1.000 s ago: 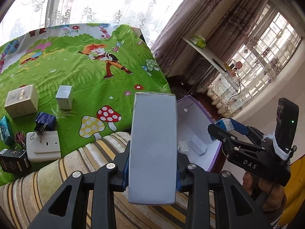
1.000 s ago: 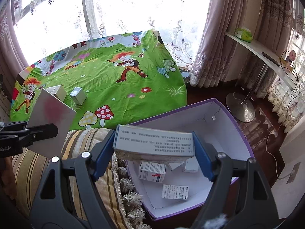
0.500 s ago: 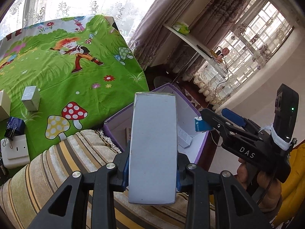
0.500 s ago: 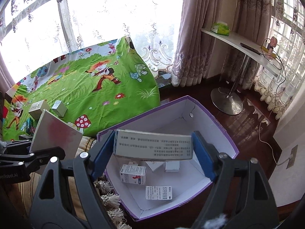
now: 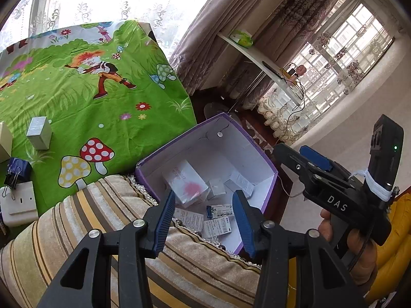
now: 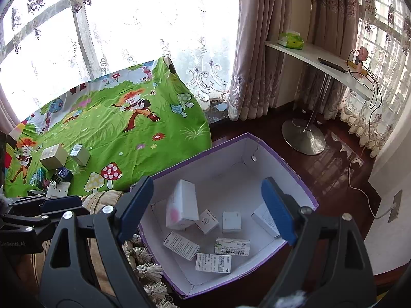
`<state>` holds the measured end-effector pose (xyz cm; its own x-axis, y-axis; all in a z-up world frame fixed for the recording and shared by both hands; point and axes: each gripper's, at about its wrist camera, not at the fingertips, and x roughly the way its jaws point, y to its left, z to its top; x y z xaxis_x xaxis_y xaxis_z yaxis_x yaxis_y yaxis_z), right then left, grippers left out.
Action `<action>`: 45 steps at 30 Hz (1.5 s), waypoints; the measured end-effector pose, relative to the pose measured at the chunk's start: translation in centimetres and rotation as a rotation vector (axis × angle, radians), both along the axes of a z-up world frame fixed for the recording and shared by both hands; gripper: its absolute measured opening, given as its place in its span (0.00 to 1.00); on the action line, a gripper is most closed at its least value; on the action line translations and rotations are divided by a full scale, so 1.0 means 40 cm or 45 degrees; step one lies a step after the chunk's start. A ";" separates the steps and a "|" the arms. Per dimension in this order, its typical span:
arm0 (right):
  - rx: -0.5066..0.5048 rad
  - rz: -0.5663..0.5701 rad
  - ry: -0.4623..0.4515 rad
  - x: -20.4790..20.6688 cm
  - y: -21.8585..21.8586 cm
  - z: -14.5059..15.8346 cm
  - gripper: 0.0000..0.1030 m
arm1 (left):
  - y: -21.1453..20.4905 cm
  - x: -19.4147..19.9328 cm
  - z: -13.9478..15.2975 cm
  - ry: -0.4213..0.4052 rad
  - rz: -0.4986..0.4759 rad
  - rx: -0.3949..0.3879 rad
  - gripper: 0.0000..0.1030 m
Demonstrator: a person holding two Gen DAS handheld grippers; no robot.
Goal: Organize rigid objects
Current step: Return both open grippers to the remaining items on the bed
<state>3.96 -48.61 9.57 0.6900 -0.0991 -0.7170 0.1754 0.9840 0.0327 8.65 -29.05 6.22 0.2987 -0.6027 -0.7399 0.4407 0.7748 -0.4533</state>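
Boxes in the carton (image 6: pixel 182 205): seven or so small rigid cardboard packs, lying loose and unaligned on the white floor; largest one, white with a pink blotch, tilted near the carton's left wall; flat printed ones toward the near edge.
Green cloth (image 5: pixel 84 107): cartoon-print sheet, smooth and thin, covering the raised surface beside the carton; serves as staging ground for what is not yet sorted.
Purple carton (image 6: pixel 282 159): open-topped, purple outside, white inside, stiff card walls; standing off the cloth's right edge, against the fringed striped cushion (image 5: pixel 108 218), likely so things can be dropped straight in.
Left gripper (image 5: pixel 204 220): black frame, ribbed blue pads, spread wide with nothing between; poised over the carton's near edge.
Right gripper (image 6: pixel 206 209): same build, jaws gaping and empty, above the carton's middle.
White socket plate (image 5: pixel 18 205): glossy plastic slab at the cloth's near left edge.
Cream box (image 6: pixel 53 156): squat cube, matte card, far left of the cloth.
Silver box (image 5: pixel 39 133): small, shiny faces, upright just beside it.
Blue box with binder clips (image 5: pixel 18 172): dark, touching the socket plate.
Judgement: part sorted; remaining items on the cloth look like the next targets.
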 end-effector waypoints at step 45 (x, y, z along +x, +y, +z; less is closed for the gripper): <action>-0.059 0.270 0.033 0.045 0.228 0.031 0.85 | 0.315 0.014 -0.005 -0.022 0.378 0.054 0.56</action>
